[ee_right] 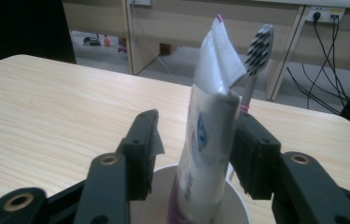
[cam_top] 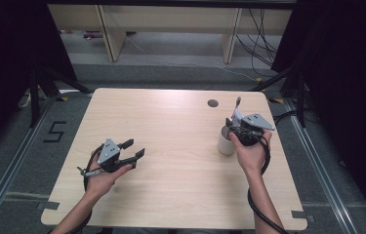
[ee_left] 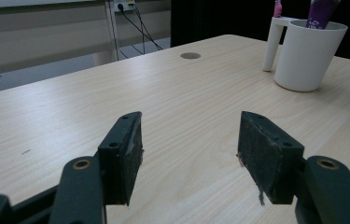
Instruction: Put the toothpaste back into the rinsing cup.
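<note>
A white cup [cam_top: 225, 141] with a handle stands on the right side of the light wooden table [cam_top: 171, 195]. In it stand a white and purple toothpaste tube [ee_right: 207, 135] and a toothbrush [ee_right: 259, 46] with striped bristles. My right gripper [ee_right: 197, 130] hovers over the cup [ee_right: 163, 173], open, with the tube between its jaws. The left pad stands clear of the tube and the right pad is close beside it. My left gripper [cam_top: 134, 148] rests low over the table's left side, open and with nothing between its jaws. In the left gripper view [ee_left: 189, 154] the cup [ee_left: 305, 56] stands far off.
A round cable hole [cam_top: 213, 103] sits near the table's far edge, behind the cup. Wooden furniture legs and loose cables stand on the floor beyond the table. Black curtains hang on both sides.
</note>
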